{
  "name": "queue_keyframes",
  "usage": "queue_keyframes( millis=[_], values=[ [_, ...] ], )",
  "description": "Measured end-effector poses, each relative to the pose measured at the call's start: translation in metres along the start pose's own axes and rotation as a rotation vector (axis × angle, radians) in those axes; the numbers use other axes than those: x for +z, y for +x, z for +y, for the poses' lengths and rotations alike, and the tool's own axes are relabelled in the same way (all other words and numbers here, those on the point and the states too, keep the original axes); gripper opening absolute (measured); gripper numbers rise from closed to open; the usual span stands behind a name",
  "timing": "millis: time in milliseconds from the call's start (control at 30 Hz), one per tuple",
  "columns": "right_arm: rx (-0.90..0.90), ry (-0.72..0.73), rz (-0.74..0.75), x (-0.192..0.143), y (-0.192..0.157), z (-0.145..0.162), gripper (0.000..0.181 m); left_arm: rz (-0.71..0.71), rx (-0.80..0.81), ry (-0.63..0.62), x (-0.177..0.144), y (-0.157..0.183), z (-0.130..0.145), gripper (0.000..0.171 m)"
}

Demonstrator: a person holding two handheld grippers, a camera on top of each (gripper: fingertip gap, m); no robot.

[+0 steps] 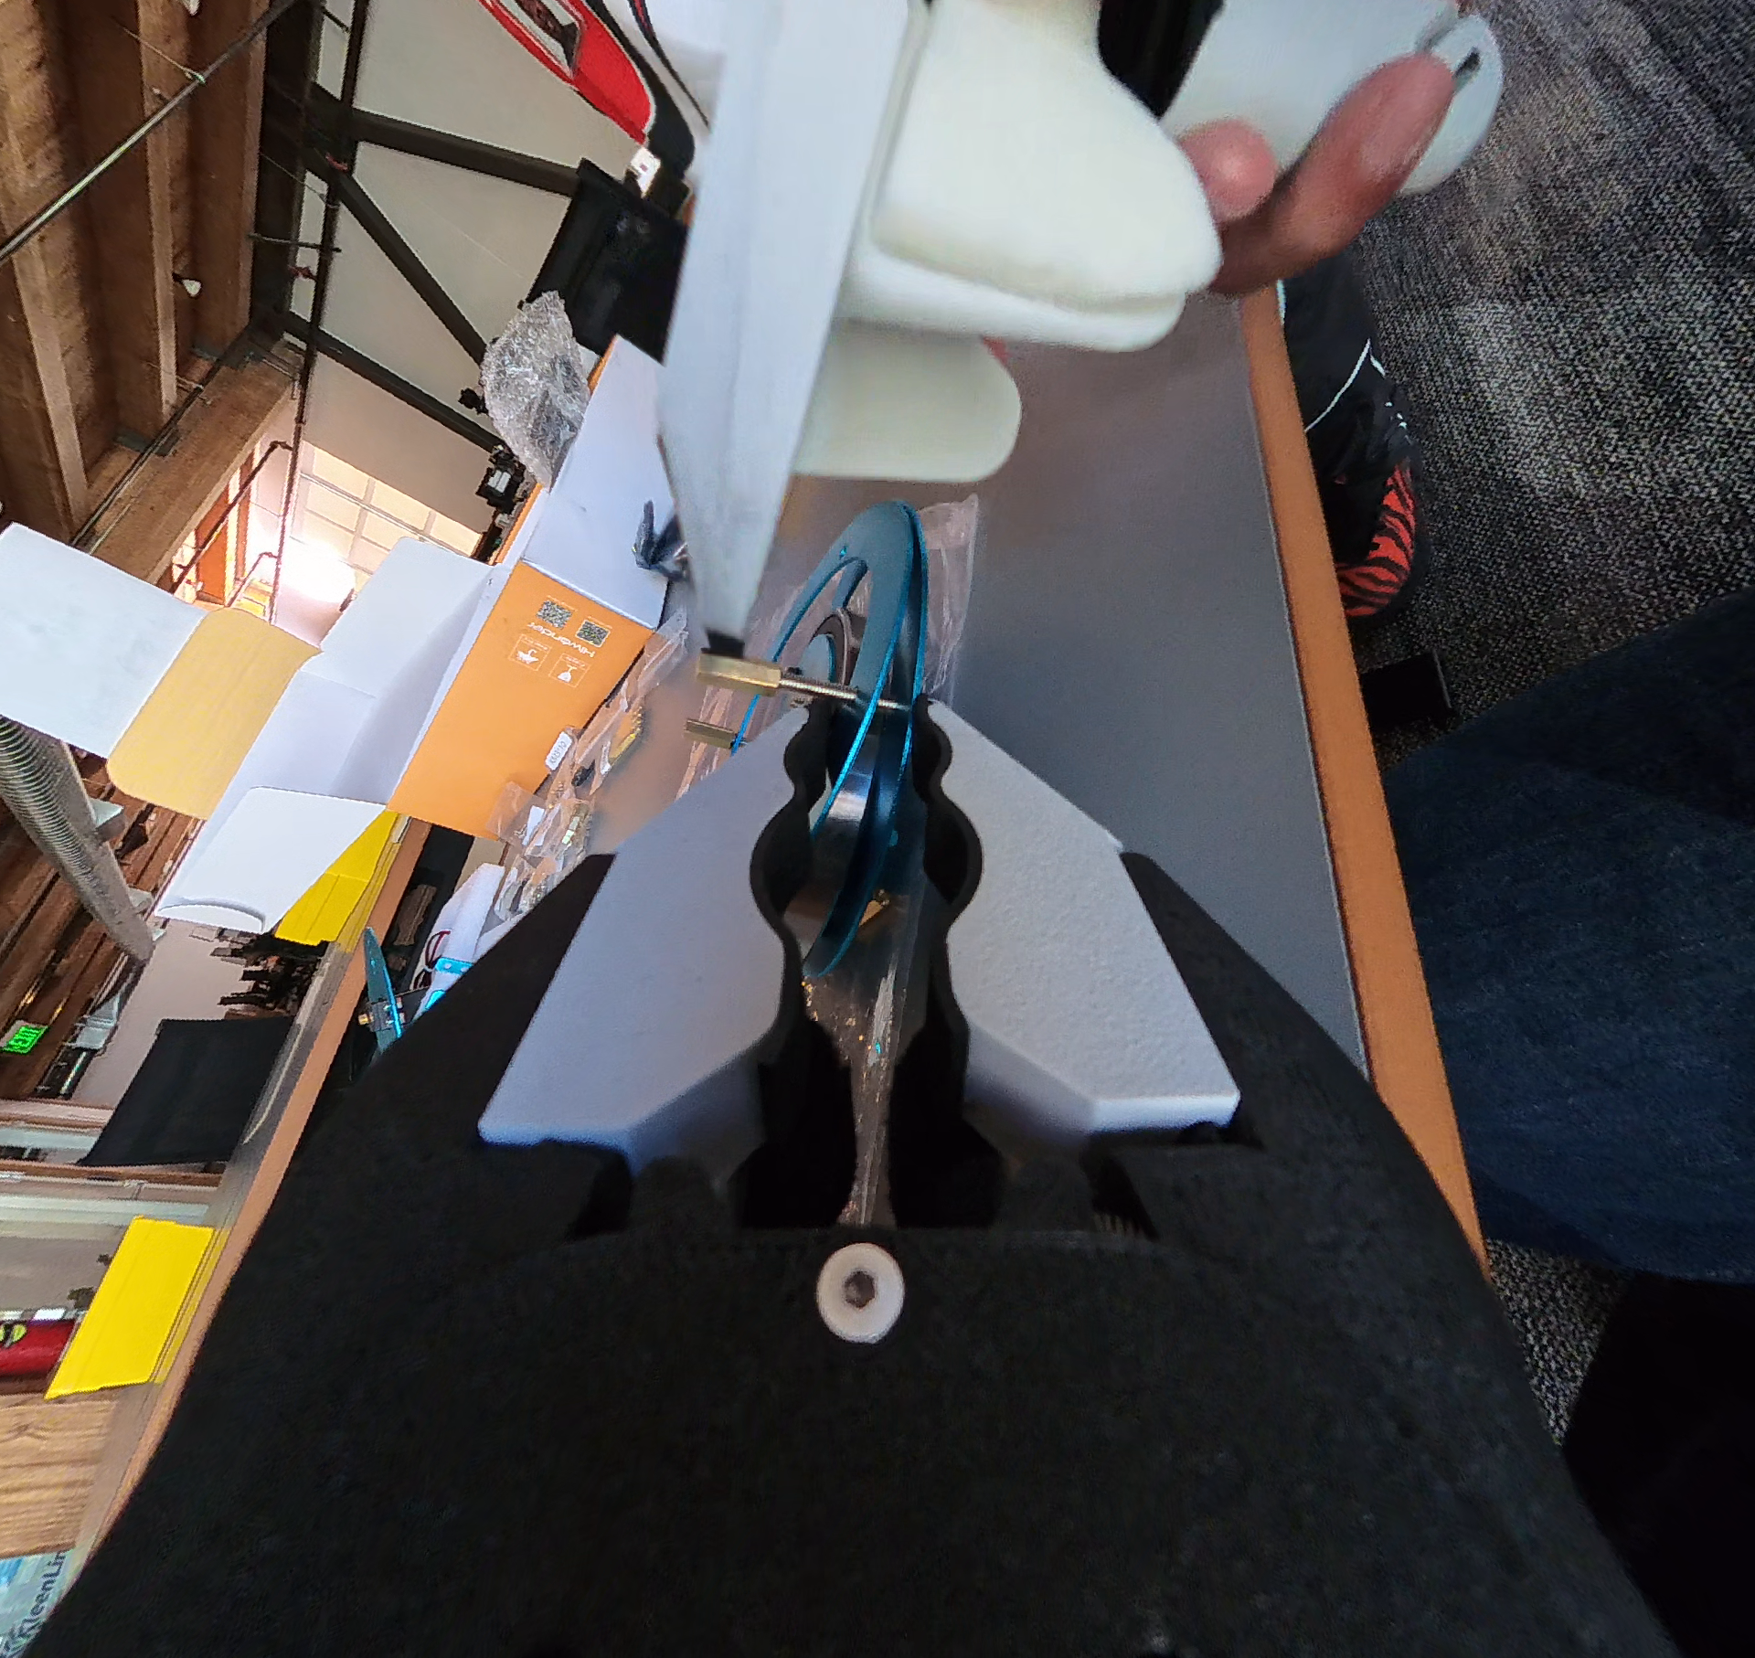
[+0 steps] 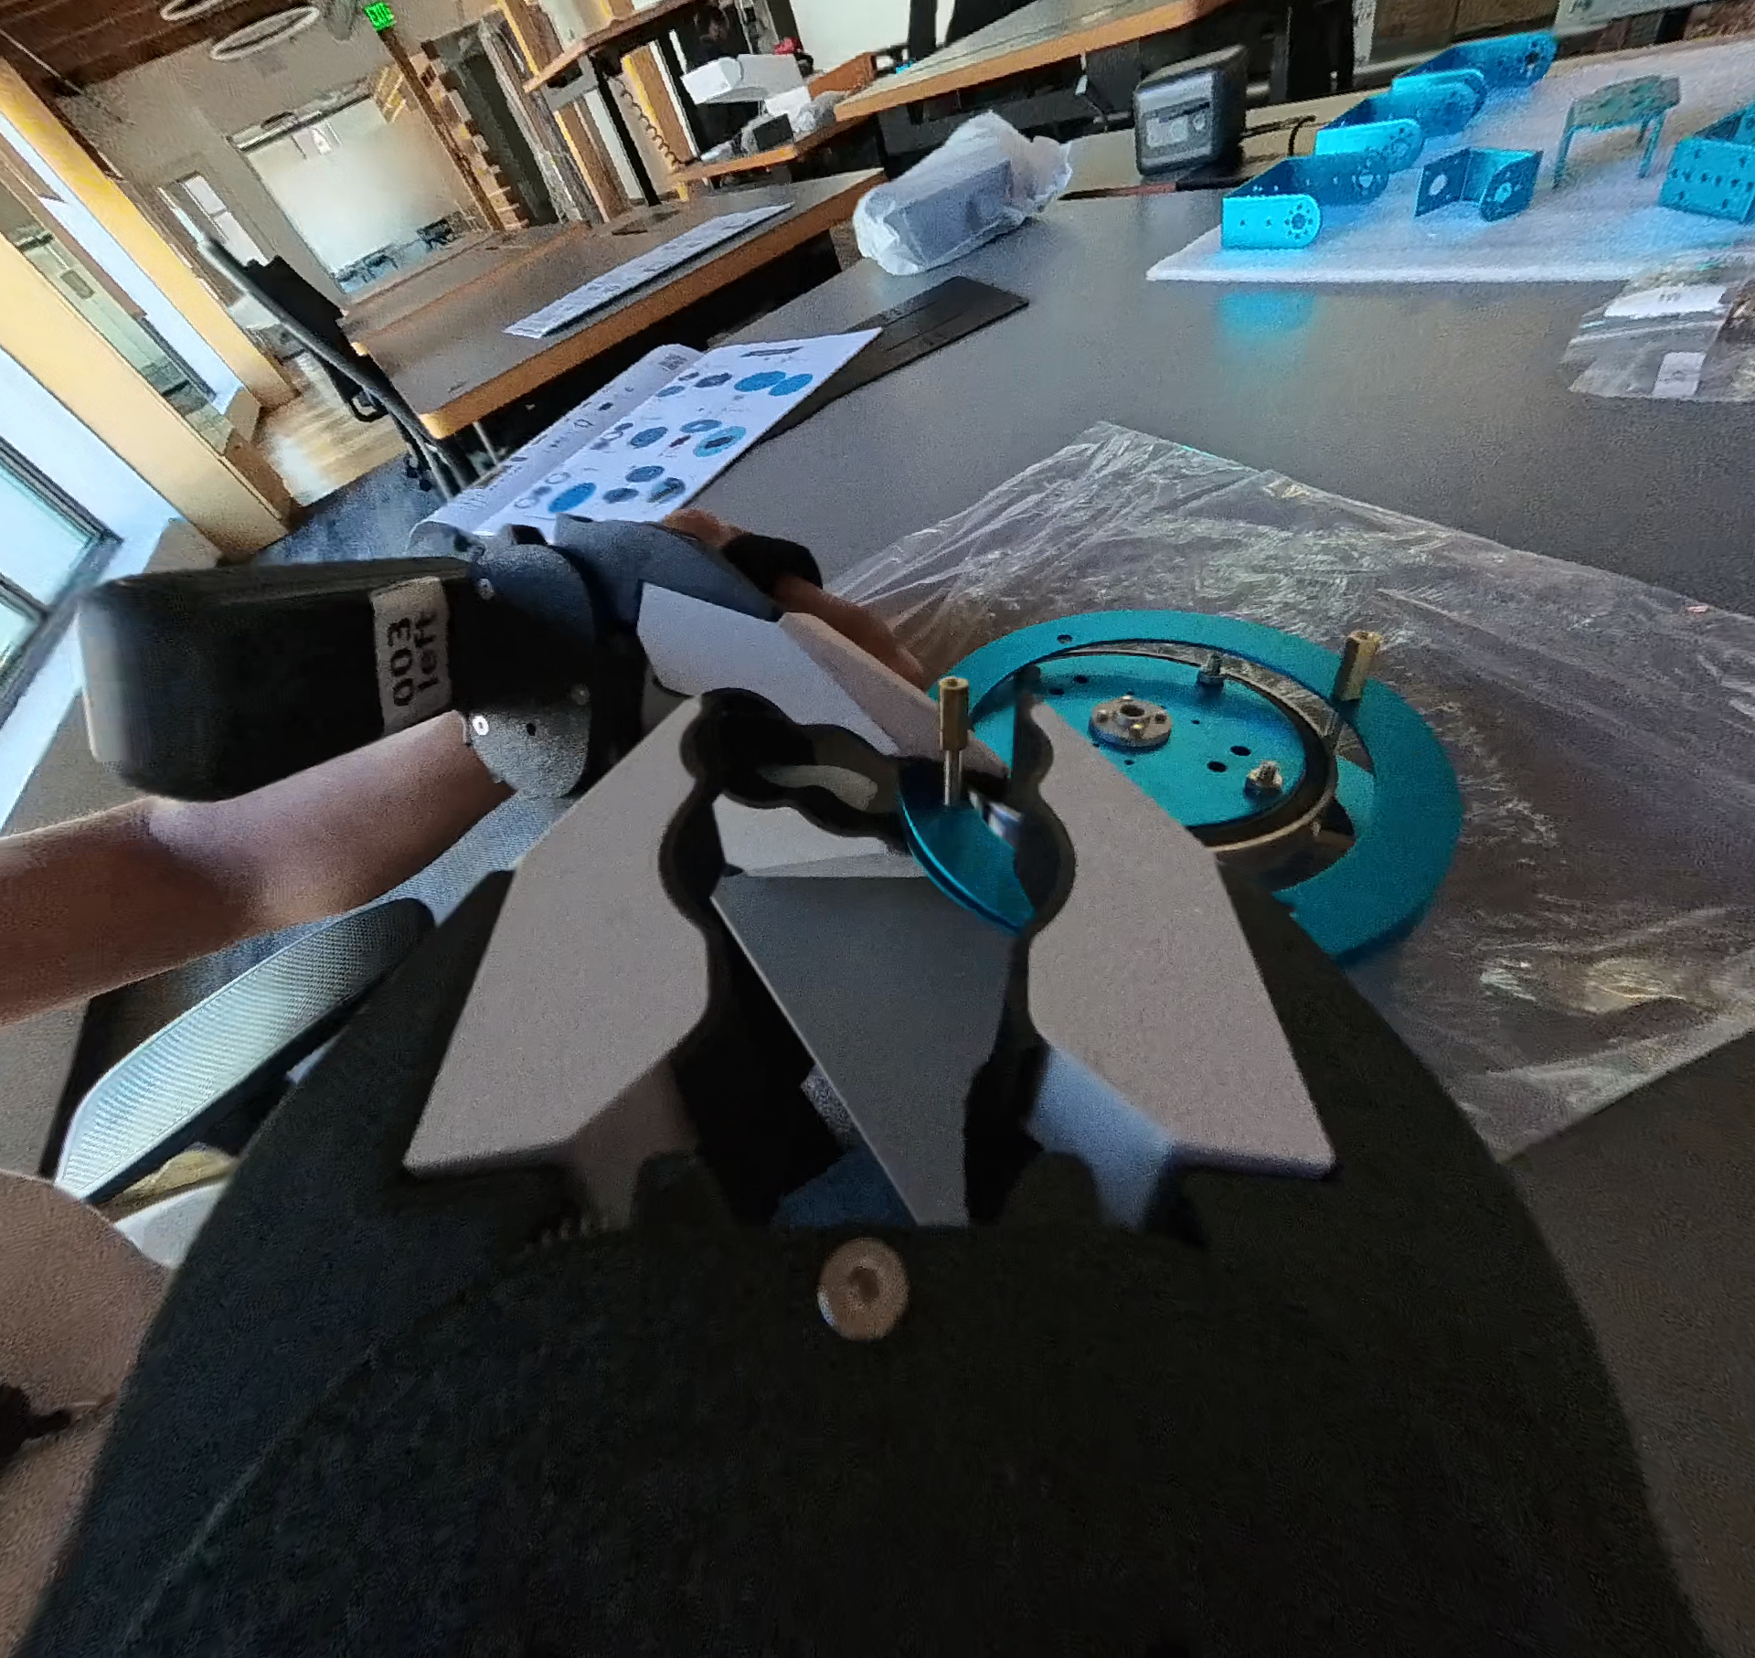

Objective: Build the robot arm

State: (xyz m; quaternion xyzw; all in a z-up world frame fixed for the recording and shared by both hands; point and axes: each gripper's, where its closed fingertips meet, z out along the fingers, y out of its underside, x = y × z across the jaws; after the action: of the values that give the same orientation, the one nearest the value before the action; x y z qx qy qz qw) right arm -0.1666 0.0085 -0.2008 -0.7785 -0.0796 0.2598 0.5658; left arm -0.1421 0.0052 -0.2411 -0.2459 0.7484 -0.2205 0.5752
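Note:
A round blue metal plate (image 2: 1377, 853) with an inner disc and brass standoffs lies on a clear plastic bag (image 2: 1235, 549) on the grey table (image 2: 1235, 359). My left gripper (image 1: 859, 720) is shut on the plate's near rim (image 1: 893, 587). It reaches in from the left in the right wrist view (image 2: 950, 800). My right gripper (image 2: 869, 720) is open, with one upright brass standoff (image 2: 952, 696) between its fingertips, nearer the right finger. In the left wrist view a white finger (image 1: 760, 330) of the right gripper ends just beside that standoff (image 1: 731, 672). A second standoff (image 2: 1356, 653) stands on the far side.
An open instruction booklet (image 2: 665, 435) and a black strip (image 2: 912, 321) lie beyond the left gripper. Blue brackets (image 2: 1377, 169) sit on a white sheet at the back right, next to bags of small parts (image 2: 1690, 340). Orange and white boxes (image 1: 532, 663) stand nearby. The table edge (image 1: 1330, 663) runs close.

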Motion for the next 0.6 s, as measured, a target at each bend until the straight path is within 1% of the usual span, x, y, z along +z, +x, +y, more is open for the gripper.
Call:
queue_keyframes(
  millis=[67,133,167,200,233,267,333,400,433,500,567,600],
  values=[
    [0.036,0.0,-0.067,0.006,-0.009,0.003,0.058,0.001,-0.004,0.0,0.0,0.0,0.0,0.017],
    [0.042,-0.001,-0.071,0.002,-0.011,0.004,0.06,0.007,-0.004,0.003,0.0,0.001,0.0,0.018],
    [0.021,-0.017,-0.071,-0.002,-0.011,0.006,0.056,0.007,0.001,0.003,0.0,0.001,0.0,0.017],
    [-0.014,-0.026,-0.121,-0.007,-0.018,0.007,0.028,0.002,0.002,0.0,0.0,0.0,0.0,0.017],
    [-0.004,-0.001,-0.153,-0.013,-0.023,0.002,0.026,0.001,-0.003,-0.002,0.0,0.0,0.0,0.018],
    [0.021,0.029,-0.14,-0.018,-0.019,-0.005,0.032,0.001,-0.007,-0.003,0.0,-0.001,0.001,0.017],
    [0.013,0.012,-0.069,-0.022,-0.003,-0.006,0.039,0.0,0.005,-0.006,0.0,0.0,0.001,0.017],
    [-0.055,-0.05,-0.013,-0.02,0.011,-0.004,0.04,-0.002,0.015,-0.008,0.001,0.001,0.001,0.018],
    [-0.079,-0.075,-0.009,-0.017,0.015,-0.005,0.037,-0.001,0.013,-0.007,0.001,0.001,0.001,0.018],
    [-0.11,-0.159,-0.083,-0.008,0.016,-0.001,0.031,0.0,0.009,-0.006,0.001,0.001,0.001,0.018],
    [-0.099,-0.235,-0.133,0.0,0.017,0.004,0.029,-0.001,0.013,-0.007,0.001,0.001,0.001,0.018],
    [-0.11,-0.26,-0.155,0.003,0.015,0.003,0.025,-0.001,0.014,-0.006,0.0,0.001,0.001,0.018]
  ],
)
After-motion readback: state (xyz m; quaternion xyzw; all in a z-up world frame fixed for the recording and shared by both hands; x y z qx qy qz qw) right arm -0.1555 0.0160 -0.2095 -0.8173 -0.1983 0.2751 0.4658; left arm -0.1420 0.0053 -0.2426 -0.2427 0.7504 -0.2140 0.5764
